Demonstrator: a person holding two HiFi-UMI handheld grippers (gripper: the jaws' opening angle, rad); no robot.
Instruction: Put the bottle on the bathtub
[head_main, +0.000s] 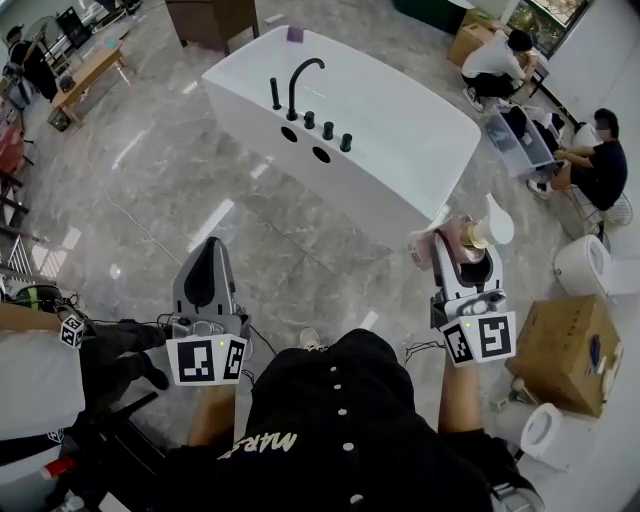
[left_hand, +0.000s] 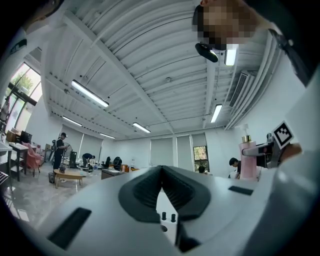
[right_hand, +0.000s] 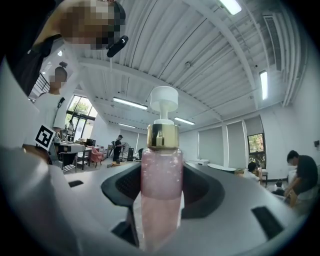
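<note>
Head view: a white bathtub (head_main: 400, 140) with a black faucet (head_main: 300, 80) stands on the marble floor ahead of the person, and a cardboard box (head_main: 565, 350) sits at lower right. The left gripper (head_main: 208, 250) is raised at the left with its jaws together. The right gripper (head_main: 462, 262) is clamped on a pink bottle (head_main: 452, 240), which is held in the air and overlaps the tub's near corner in the picture. Left gripper view: the left gripper (left_hand: 161, 172) shows its two dark pads (left_hand: 142, 192) meeting with nothing between them, and the bottle (left_hand: 248, 159) appears at the far right. Right gripper view: the right gripper (right_hand: 161, 197) grips the bottle (right_hand: 161, 175) by its pink body. The bottle is upright, and its gold collar and white pump rise above the jaws.
</note>
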